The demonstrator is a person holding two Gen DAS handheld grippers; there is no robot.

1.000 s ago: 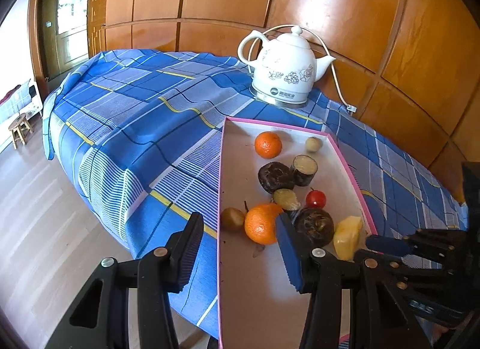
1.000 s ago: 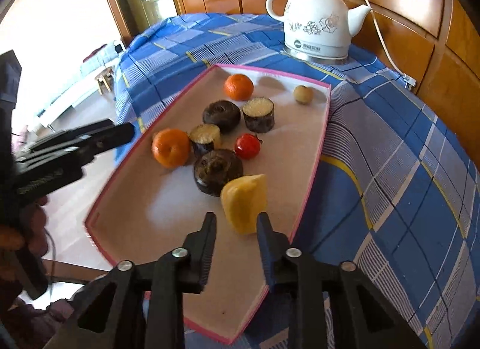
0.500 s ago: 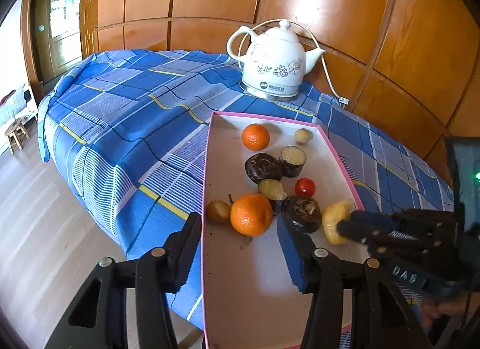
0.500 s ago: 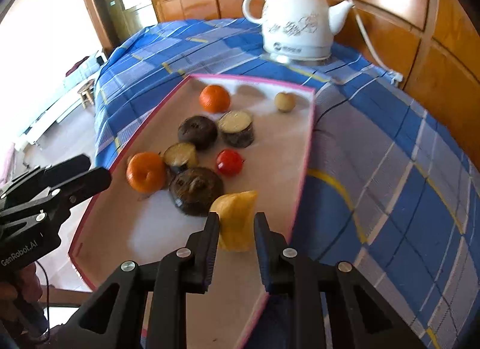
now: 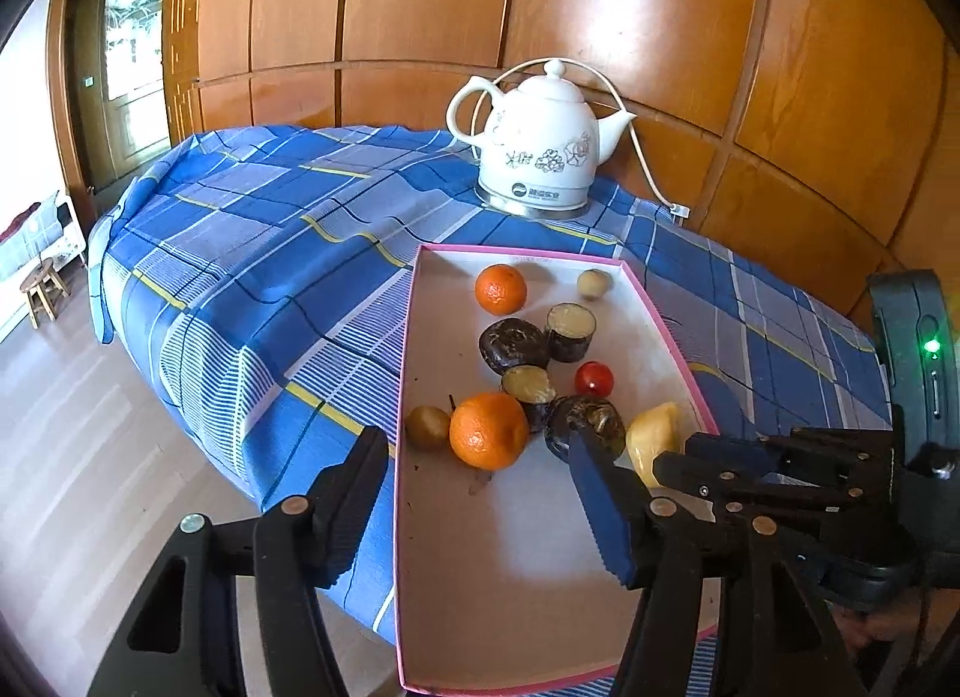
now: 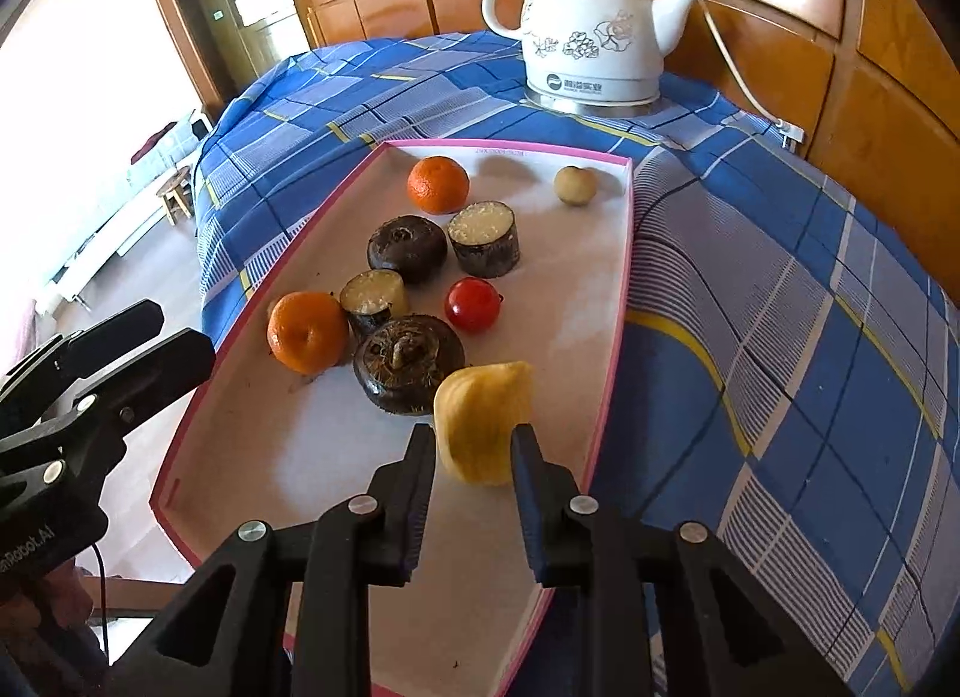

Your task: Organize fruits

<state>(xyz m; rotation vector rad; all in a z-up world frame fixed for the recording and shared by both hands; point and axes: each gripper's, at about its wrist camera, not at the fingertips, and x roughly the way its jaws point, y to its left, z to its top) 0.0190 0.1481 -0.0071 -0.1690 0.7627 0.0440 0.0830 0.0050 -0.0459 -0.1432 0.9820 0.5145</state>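
The right claw (image 6: 471,448) gripped the yellow fruit piece (image 6: 483,421) by its sides. It looked soft and slippery, wanting gentle pressure. The left claw (image 5: 480,493) was opening, nothing between its jaws.

- The left gripper (image 5: 480,493) is black plastic throughout — two angular arms, each tipped with a dark blue ribbed pad (image 5: 600,511).
- Round silver rivets dot its arms at the hinge points.
- The right gripper (image 6: 474,451) is of the same make: black arms, blue-edged serrated pads (image 6: 528,493), and silver rivets in a row below the pads.
- From the left wrist view, the right gripper's body, right of the pink-rimmed tray (image 5: 408,301), carries a curved dark housing with a small green light.
- From the right wrist view, the left gripper, left of that tray, bears white lettering partly cut off by the frame edge — and a thin dark cable hangs below it.
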